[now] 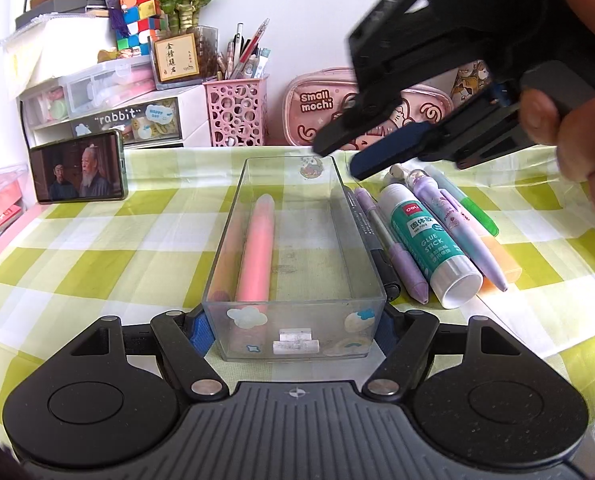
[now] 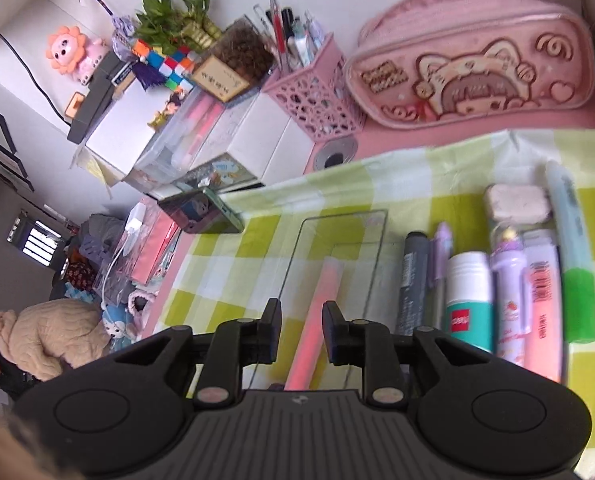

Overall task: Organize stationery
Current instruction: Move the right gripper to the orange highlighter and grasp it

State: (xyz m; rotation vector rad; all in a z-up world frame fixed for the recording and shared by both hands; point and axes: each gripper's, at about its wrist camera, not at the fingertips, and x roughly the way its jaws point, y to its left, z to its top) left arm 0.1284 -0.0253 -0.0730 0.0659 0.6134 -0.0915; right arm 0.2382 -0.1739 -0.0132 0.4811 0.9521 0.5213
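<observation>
Likely light, stiff, slick: glue stick (image 1: 431, 240) best pinched mid-barrel; right gripper (image 1: 343, 156) jaws spread, empty; left gripper (image 1: 293, 330) clamping clear box (image 1: 293, 248).

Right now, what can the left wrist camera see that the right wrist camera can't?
Only the left wrist view shows the left hand-held gripper clamped on the clear box, and the right hand-held gripper from outside, empty above the table.

Only the right wrist view shows a white eraser and an orange lion toy.

Both show the pink pen in the box, the glue stick, the pink pen basket and the pink pencil case.
</observation>
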